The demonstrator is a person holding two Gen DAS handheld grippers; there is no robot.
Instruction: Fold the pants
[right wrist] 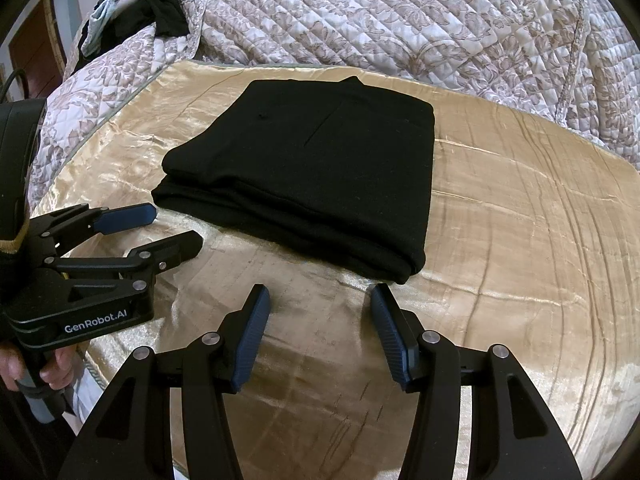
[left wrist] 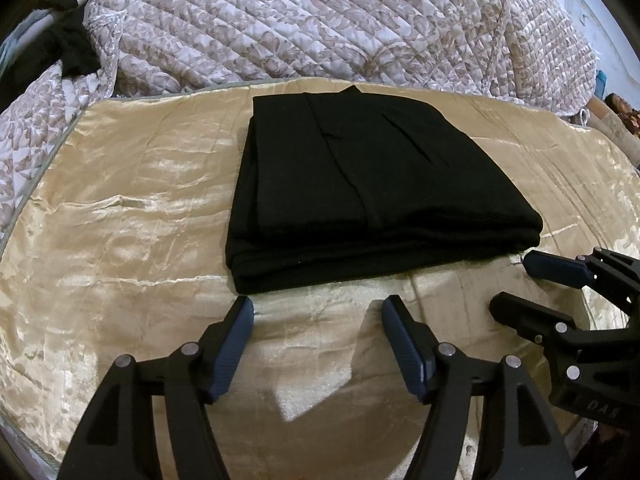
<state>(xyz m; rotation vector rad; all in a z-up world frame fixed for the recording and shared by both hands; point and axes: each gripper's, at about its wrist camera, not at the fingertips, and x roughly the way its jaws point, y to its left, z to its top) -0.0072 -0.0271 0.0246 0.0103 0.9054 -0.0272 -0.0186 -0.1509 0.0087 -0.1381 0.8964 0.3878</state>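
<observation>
The black pants (left wrist: 360,184) lie folded into a thick rectangular stack on the gold satin cloth (left wrist: 120,220); they also show in the right wrist view (right wrist: 320,168). My left gripper (left wrist: 316,312) is open and empty, just short of the stack's near edge. It also shows at the left of the right wrist view (right wrist: 176,228). My right gripper (right wrist: 318,300) is open and empty, near the stack's near right corner. It shows at the right of the left wrist view (left wrist: 516,284).
A quilted floral bedspread (left wrist: 320,20) is bunched up behind the gold cloth. Dark clothes (right wrist: 160,4) lie at the far left on the bed. The bed's edge runs along the left (left wrist: 24,208). A person's hand (right wrist: 52,372) holds the left gripper's handle.
</observation>
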